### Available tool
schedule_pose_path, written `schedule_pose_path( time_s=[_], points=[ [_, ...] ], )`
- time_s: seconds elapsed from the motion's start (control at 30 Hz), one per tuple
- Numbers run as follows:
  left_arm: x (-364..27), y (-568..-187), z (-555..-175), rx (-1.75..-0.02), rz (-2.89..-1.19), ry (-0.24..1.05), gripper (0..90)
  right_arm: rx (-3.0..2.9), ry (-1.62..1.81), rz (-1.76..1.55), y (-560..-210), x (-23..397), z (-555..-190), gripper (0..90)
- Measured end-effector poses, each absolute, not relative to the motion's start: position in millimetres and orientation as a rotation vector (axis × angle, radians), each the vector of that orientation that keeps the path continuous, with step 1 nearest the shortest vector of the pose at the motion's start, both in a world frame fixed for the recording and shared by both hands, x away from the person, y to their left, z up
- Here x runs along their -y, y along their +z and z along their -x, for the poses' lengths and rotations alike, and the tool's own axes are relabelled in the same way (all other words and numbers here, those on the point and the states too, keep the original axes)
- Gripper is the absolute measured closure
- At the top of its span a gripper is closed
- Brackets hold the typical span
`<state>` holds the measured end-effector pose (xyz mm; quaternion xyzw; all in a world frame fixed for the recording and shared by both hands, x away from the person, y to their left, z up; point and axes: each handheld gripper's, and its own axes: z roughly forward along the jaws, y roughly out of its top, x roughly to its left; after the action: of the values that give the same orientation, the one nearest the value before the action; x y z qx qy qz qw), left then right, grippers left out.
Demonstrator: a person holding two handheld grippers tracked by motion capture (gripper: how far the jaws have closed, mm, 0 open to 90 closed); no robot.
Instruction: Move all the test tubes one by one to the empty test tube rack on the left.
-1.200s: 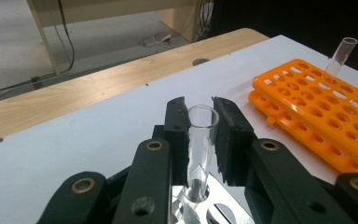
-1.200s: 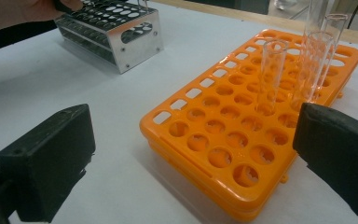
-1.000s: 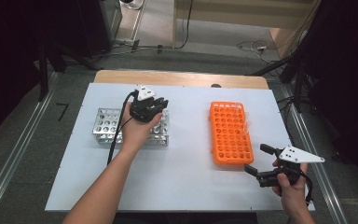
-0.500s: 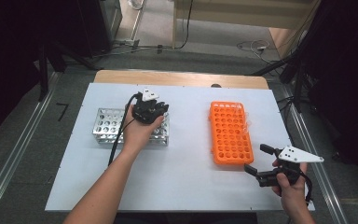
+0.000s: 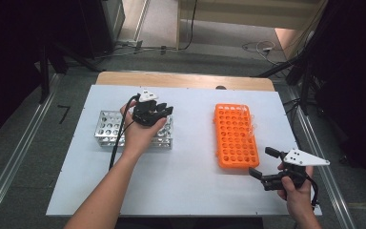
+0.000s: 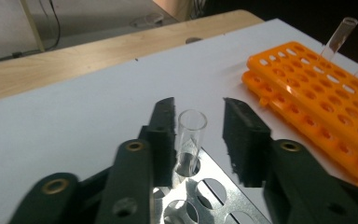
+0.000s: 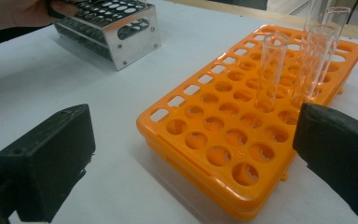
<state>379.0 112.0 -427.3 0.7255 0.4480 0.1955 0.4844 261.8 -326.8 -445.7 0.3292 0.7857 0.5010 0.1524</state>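
Since a second ago, the left hand-held gripper (image 6: 198, 135) has kept its place over the metal rack (image 5: 106, 128), and its jaws have just been opening. They now stand a little apart on either side of a clear glass tube (image 6: 189, 140), which stands upright in a hole at the rack's right end; the right jaw is clear of the glass, while the left jaw sits just beside it, and contact there cannot be told. From above, the left hand (image 5: 140, 131) covers the right half of the metal rack, on the left part of the white tabletop (image 5: 190, 191).

An orange rack (image 5: 236, 136) lies to the right of centre, well apart from the metal one. A few clear tubes (image 7: 271, 70) stand upright along its far right side. The right hand-held gripper (image 5: 266, 165) hangs at the near right corner of the tabletop, just beside the orange rack's near end, with its jaws spread wide and nothing between them. A wooden board (image 5: 181, 80) edges the far side of the tabletop.
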Motion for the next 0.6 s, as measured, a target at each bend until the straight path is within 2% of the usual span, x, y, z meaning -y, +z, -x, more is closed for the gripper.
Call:
schedule_pose_path(
  time_s=[0.03,0.3,0.43,0.6],
  points=[
    [-113.0,-426.4,-377.1,-1.083,-1.757,0.470,55.9,-2.256,1.438,-0.946,-445.7,326.9,-262.2,0.0],
    [-120.6,-421.3,-352.5,-1.040,-1.708,0.462,35.1,-2.253,1.454,-0.968,-444.5,325.6,-267.9,0.0],
    [-125.4,-418.8,-338.2,-1.015,-1.688,0.443,28.8,-2.250,1.475,-0.989,-444.7,324.4,-272.2,0.0],
    [-131.3,-416.4,-316.9,-0.995,-1.642,0.424,25.0,-2.253,1.448,-1.008,-446.7,320.8,-281.5,0.0]
  ],
)
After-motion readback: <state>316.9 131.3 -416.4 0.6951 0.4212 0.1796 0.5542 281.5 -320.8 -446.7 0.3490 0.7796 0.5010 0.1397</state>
